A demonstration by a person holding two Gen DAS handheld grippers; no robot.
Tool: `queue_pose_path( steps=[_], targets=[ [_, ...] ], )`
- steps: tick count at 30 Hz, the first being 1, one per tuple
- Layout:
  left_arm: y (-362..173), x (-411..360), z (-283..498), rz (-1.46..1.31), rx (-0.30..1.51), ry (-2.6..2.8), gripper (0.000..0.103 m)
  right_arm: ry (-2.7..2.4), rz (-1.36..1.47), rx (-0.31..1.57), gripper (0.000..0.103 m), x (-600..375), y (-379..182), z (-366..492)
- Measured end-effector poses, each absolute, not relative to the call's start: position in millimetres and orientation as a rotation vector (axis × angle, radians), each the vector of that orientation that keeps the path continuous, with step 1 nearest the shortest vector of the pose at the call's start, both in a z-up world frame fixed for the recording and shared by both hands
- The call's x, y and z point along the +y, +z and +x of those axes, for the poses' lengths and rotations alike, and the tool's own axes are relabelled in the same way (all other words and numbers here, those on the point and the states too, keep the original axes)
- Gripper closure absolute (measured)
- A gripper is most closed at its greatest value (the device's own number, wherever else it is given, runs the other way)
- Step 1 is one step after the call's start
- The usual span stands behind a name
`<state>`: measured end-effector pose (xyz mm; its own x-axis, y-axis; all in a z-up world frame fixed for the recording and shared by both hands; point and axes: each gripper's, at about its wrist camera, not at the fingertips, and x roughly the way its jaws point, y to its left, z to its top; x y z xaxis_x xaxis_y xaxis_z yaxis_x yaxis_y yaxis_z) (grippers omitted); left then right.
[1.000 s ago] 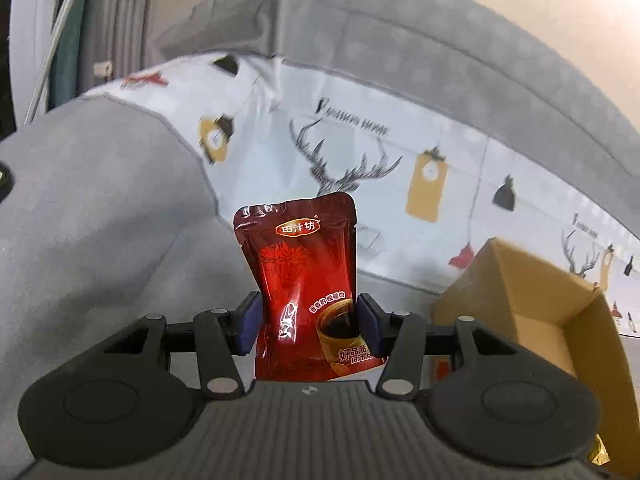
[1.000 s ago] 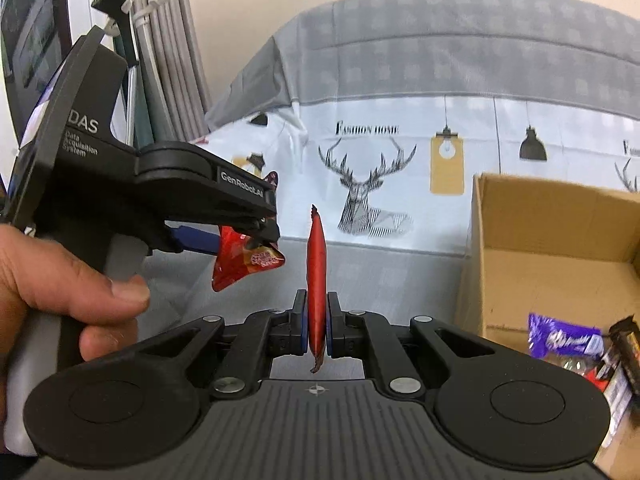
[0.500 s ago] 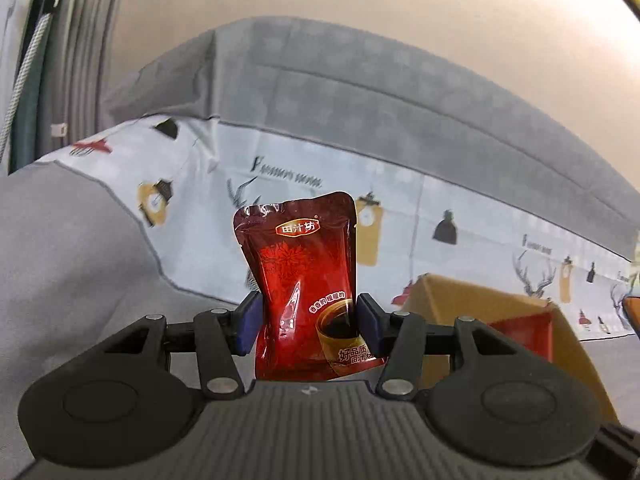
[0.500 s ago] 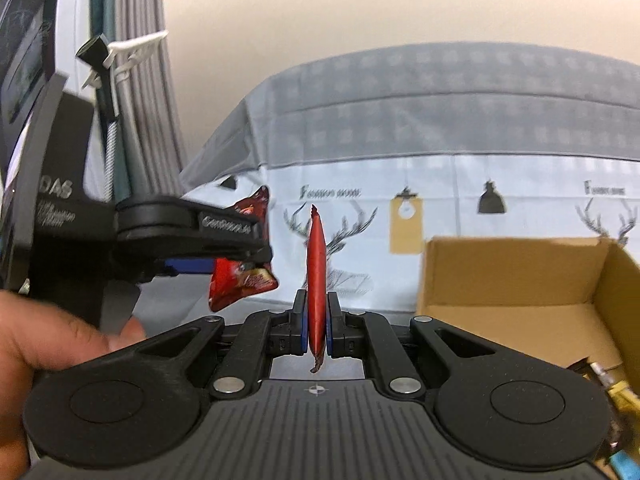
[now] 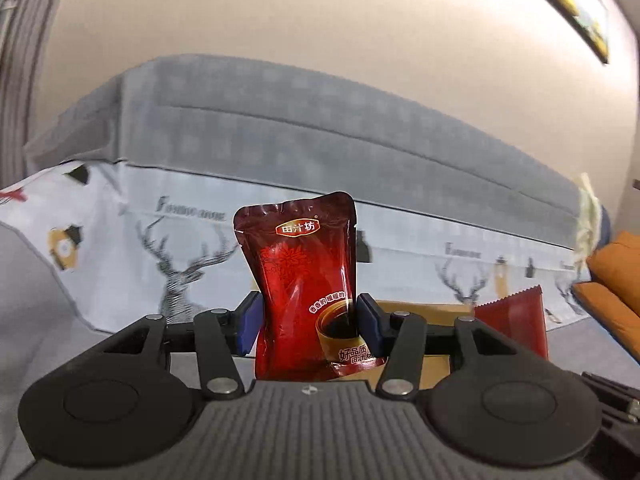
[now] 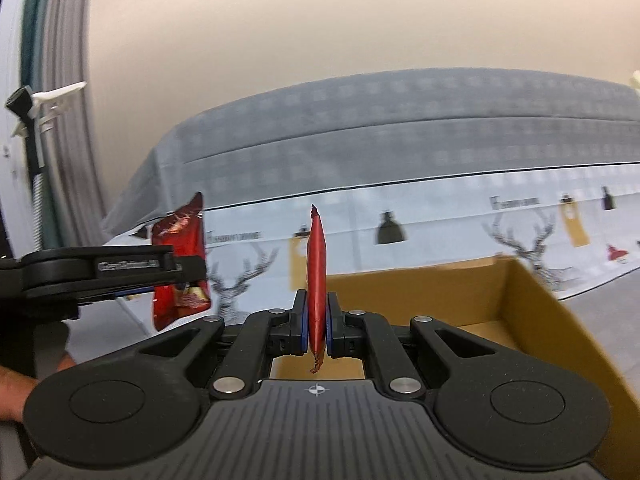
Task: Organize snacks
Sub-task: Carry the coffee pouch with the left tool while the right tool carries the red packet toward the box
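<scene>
Both raised: left gripper [image 5: 307, 322] clamps pouch [image 5: 306, 292], right gripper [image 6: 317, 324] sachet [image 6: 316, 280]

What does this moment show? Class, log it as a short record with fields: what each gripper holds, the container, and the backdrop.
left gripper: shut on dark red drink pouch, upright, print facing camera
right gripper: shut on red flat packet, seen edge-on
container: open cardboard box, just beyond the right gripper
box contents: hidden from view
backdrop: deer-print cloth over a sofa

box [image 6: 532, 304]: top open, floor part bare | left gripper [image 6: 176, 272]: beside, left of right gripper [image 6: 316, 324]
</scene>
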<state>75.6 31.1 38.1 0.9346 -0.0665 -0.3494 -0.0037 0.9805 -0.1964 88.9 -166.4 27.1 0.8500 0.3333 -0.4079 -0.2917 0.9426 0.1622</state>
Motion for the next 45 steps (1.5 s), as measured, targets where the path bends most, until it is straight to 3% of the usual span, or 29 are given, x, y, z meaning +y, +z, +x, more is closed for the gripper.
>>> queue_pose_path(
  steps=[22,45],
  targets=[
    [33,-55,80,-0.082,0.273,-0.245,0.047,0.066,0.102,0.472,0.094,-245,9,100],
    [32,-65,86,-0.079,0.273,-0.281,0.047,0.052,0.081,0.463,0.095,-242,11,98]
  ],
)
